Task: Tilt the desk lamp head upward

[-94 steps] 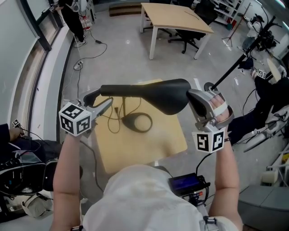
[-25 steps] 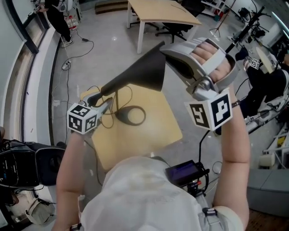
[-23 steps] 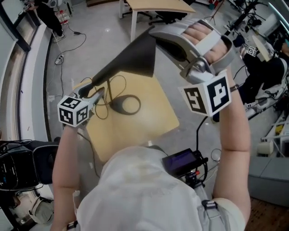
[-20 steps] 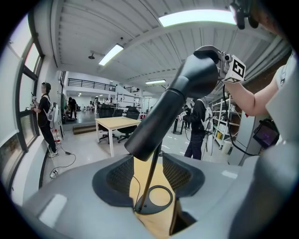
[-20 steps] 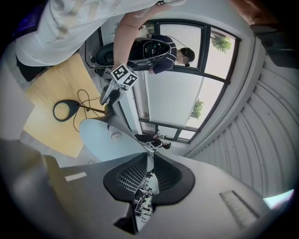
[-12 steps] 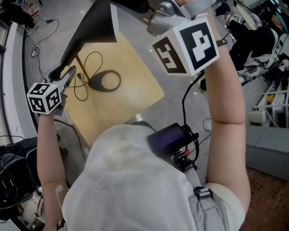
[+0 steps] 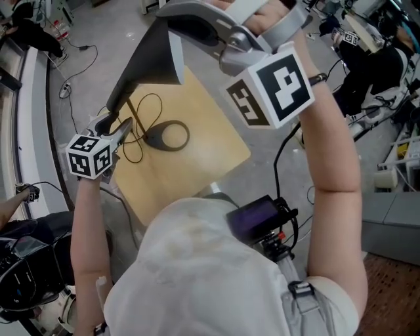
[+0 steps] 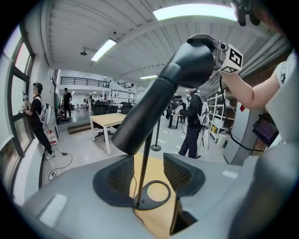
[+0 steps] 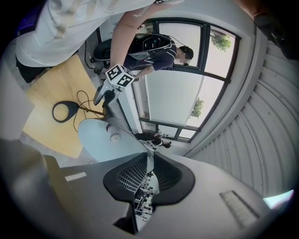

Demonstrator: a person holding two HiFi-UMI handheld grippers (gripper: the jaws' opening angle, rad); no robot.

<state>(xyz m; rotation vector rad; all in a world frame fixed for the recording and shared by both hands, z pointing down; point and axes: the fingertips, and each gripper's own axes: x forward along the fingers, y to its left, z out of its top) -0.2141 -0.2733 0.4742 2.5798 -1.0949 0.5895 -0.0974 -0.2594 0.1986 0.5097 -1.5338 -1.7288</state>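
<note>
The black desk lamp stands on a small wooden table, its ring base flat on the top. Its cone head points steeply up. My right gripper is raised high and shut on the head's thin rim; the shade's pale inside shows just beyond the gripper. My left gripper sits low by the lamp's neck. In the left gripper view the thin stem stands between the left gripper's spread pads with a gap on both sides.
The lamp's cord loops over the table beside the base. A black device hangs at my waist. A larger desk, a pole stand and standing people are further off on the grey floor.
My right gripper has lifted further with the lamp head, which now points more steeply upward. The left gripper has stayed by the neck, and my view has swung round.
</note>
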